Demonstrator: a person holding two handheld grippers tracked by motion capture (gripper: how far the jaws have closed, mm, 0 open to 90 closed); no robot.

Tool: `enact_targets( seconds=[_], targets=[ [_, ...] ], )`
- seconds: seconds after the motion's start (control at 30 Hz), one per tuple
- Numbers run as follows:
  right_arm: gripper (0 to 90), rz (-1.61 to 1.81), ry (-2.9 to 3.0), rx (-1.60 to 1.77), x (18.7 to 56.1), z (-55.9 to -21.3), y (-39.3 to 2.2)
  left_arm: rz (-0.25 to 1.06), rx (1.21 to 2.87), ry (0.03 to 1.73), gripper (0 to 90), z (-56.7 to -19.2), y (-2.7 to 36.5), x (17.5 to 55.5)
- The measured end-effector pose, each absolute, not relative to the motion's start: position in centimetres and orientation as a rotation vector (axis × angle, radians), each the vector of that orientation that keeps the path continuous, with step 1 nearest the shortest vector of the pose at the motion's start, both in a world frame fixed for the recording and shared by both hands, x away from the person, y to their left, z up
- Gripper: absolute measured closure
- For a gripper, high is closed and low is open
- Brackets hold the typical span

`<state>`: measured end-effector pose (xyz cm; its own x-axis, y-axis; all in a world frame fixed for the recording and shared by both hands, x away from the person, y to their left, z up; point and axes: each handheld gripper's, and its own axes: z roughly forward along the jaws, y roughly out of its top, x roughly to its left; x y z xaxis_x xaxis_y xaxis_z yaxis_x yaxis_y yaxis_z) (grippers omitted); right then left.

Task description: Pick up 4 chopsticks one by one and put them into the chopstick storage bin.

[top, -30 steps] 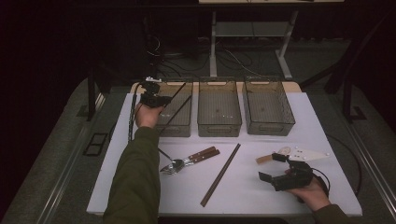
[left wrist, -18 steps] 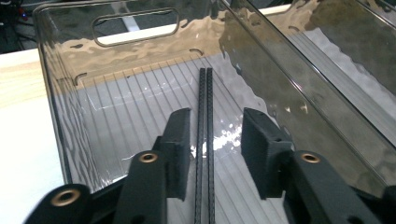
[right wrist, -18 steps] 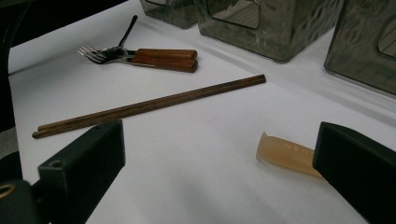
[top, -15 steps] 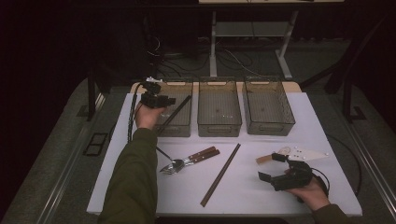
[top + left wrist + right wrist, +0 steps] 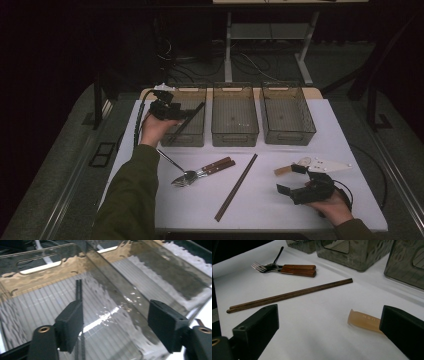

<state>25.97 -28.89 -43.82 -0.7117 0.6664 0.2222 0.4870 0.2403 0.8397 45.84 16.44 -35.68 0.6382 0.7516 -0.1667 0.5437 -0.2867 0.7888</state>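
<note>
White cloth covers the table (image 5: 260, 210), and beyond its far edge the room is dark, with cables on the floor and the pale legs of a stand (image 5: 230, 55). At the left, my left gripper (image 5: 172, 111) hangs over the leftmost clear bin (image 5: 187, 136); its jaws have just been opening and now stand spread, pressing on nothing. A dark chopstick (image 5: 184, 124) lies slanted inside that bin, one end propped toward the far corner, running close beside one pad (image 5: 71, 323) in my left gripper view. Two more clear bins (image 5: 235, 115) stand in a row to the right, side by side. In front of them on the cloth lie a spoon and wood-handled fork (image 5: 202, 171), then a pair of brown chopsticks (image 5: 236, 187) set diagonally. Further right rests a pale tan piece (image 5: 363, 320) and a white flat utensil (image 5: 327, 164). My right gripper (image 5: 292, 179) sits low at the near right, jaws wide apart, holding nothing.
</note>
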Motion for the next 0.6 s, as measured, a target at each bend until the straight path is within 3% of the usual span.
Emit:
enact_targets(
  seconds=[0.6],
  targets=[
    [2.4,1.467,2.324,1.094,25.9,-43.9,-28.9,0.280,2.014,0.838,14.1,-37.3,14.4,37.5]
  ],
)
